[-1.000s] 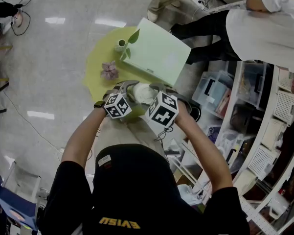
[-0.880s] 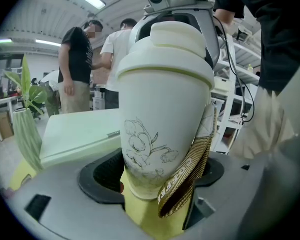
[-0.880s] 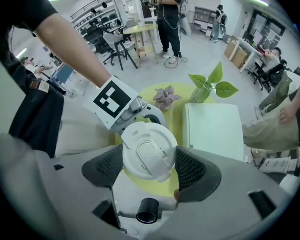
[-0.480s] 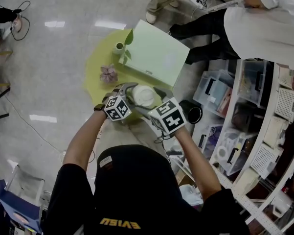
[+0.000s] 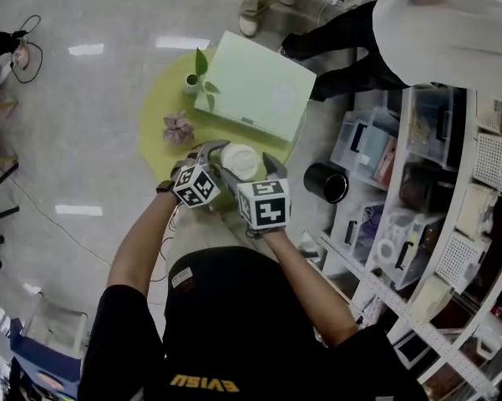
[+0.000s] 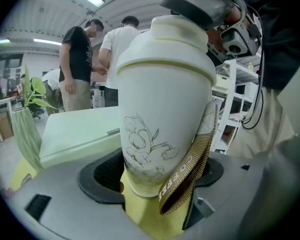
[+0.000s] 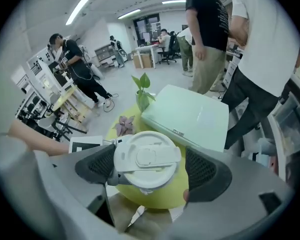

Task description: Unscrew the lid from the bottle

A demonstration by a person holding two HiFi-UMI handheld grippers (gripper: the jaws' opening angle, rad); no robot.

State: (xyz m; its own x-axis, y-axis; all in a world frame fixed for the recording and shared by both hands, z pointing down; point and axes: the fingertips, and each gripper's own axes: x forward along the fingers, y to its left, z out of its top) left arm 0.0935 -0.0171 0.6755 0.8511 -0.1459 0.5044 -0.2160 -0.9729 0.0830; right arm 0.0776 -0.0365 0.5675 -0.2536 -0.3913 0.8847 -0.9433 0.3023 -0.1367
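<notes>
Bottle point(image 6: 159, 109) upright, lid point(image 7: 147, 159) on top, held over the yellow table point(image 5: 154, 132).
Your left gripper point(image 6: 157, 176) clamps its lower body, long axis vertical. Your right gripper point(image 7: 150, 168) has just been opening, jaws released either side of the lid.

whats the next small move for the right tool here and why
Probably close the right tool on the lid to twist it: its jaws have just been opening and stand apart around the lid, while the left tool clamps the bottle.
</notes>
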